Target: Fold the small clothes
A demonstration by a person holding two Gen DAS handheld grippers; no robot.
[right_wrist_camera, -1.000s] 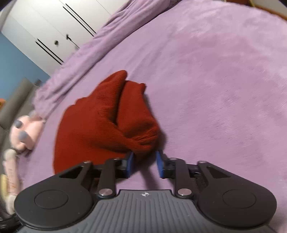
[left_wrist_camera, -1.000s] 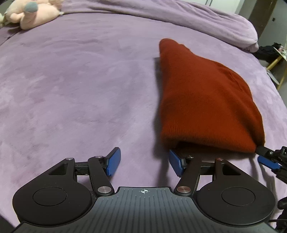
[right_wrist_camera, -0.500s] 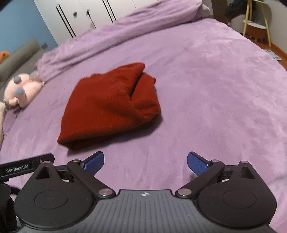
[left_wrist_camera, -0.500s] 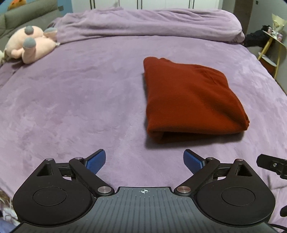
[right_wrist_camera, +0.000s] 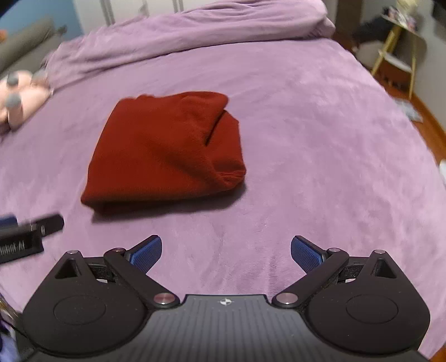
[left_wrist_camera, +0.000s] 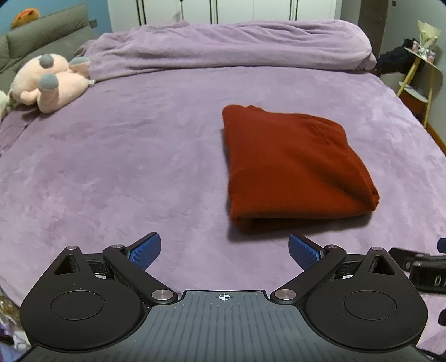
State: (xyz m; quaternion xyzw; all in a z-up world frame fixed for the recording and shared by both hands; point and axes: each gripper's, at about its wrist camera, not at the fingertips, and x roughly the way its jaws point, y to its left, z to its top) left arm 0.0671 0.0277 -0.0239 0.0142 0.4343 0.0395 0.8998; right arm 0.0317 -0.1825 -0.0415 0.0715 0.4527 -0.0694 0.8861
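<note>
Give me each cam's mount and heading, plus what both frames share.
Left wrist: sits on the left gripper, aimed down across the purple bed towards the wardrobe; folded red knit garment ahead right; own blue-padded jaws opening, nothing between them; part of the other gripper at the right edge.
Right wrist: sits on the right gripper, same heading; garment ahead left; own jaws wide, empty; part of the other gripper at the left edge.
Shared: garment, bed, rumpled duvet, pink plush toy, yellow-legged side table.

1. Purple bed point(left_wrist_camera: 111, 167), rumpled duvet point(left_wrist_camera: 223, 47) at far end.
2. White wardrobe point(left_wrist_camera: 195, 11) behind; blue wall point(left_wrist_camera: 8, 14) at left.
3. Grey sofa point(left_wrist_camera: 41, 39) at left.
4. Yellow-legged side table point(left_wrist_camera: 421, 72) at right, on wooden floor point(right_wrist_camera: 429, 122).
</note>
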